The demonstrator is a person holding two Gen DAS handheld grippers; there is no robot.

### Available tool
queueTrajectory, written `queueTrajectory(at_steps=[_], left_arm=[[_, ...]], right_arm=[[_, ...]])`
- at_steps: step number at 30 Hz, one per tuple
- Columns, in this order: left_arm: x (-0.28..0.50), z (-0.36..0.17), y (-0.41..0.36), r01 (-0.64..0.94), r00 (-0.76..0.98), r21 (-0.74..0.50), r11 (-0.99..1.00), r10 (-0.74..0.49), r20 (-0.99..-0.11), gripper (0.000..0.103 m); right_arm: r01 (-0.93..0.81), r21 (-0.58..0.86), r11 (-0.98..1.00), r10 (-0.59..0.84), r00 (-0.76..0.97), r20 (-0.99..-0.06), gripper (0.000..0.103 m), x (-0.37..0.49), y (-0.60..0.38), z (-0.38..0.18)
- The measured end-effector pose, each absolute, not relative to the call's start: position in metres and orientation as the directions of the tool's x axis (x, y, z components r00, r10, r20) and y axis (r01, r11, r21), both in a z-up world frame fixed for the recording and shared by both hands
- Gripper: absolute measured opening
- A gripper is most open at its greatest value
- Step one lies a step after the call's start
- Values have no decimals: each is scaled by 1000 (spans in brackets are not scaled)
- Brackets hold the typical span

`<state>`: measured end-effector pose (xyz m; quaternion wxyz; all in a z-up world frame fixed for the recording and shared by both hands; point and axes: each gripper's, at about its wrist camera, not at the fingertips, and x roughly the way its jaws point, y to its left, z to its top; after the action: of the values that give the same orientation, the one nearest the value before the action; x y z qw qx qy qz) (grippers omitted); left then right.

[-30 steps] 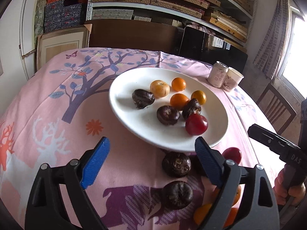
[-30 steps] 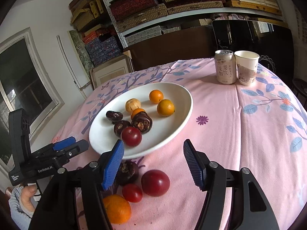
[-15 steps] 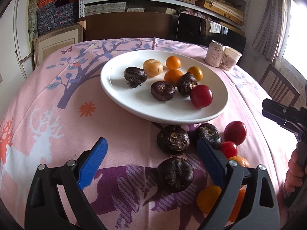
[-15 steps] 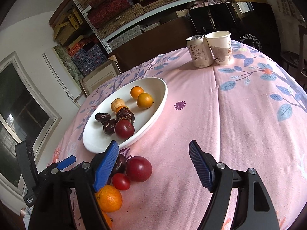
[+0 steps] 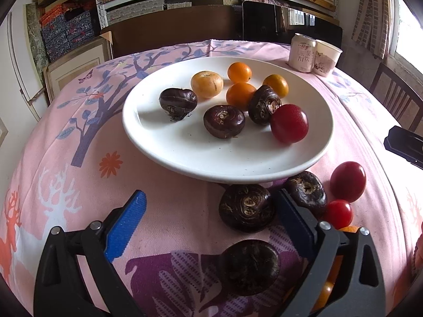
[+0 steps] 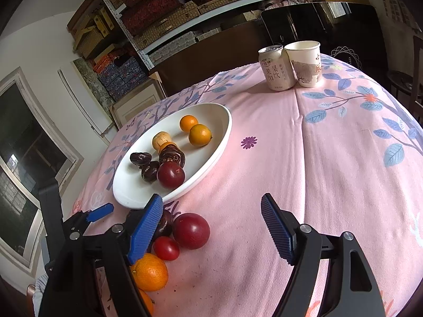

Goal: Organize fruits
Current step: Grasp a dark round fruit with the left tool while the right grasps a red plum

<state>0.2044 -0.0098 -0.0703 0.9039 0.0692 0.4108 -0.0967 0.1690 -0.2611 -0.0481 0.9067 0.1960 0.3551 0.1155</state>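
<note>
A white plate (image 5: 185, 155) (image 6: 211, 155) holds several oranges, dark water chestnuts and a red plum (image 5: 289, 123). Loose on the pink cloth in front of it lie a chestnut (image 5: 247, 207) just inside my left gripper's right finger, a nearer chestnut (image 5: 249, 266), a third chestnut (image 5: 306, 192), a red plum (image 5: 347, 181) (image 6: 191, 230), a small tomato (image 5: 338, 213) (image 6: 166, 248) and an orange (image 6: 149, 272). My left gripper (image 5: 211, 222) is open and empty. My right gripper (image 6: 211, 227) is open and empty, with the plum between its fingers.
A drink can (image 5: 302, 52) (image 6: 275, 68) and a paper cup (image 5: 326, 58) (image 6: 306, 63) stand at the far right of the table. Shelves with boxes fill the back wall. A wooden chair (image 5: 396, 100) stands to the right.
The left gripper has come lower and closer to the loose chestnuts. The right gripper has tilted and shifted right, away from the plate. Both stay open.
</note>
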Motion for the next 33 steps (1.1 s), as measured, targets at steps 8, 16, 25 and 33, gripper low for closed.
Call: queueTrajectory(at_steps=[8,16,25,33], left_arm=[[185,-68,43,70,662,52,996,-7,-750,97],[188,-66,20,154,681,74,985,-51,-731,97],[206,-76,24,176,612,-23,984,-127,-781,61],[198,-73,19,218,621,-16,976,-151,-769,40]], right_arm=[[-69,415,907,337,711,-617,78,170,-258,-51],[-120,340,933,323,698,-639,78,166,-240,-53],[-146,290,946,309,682,-663,78,166,-228,-58],[-135,268,954,287,669,-685,77,169,-226,-63]])
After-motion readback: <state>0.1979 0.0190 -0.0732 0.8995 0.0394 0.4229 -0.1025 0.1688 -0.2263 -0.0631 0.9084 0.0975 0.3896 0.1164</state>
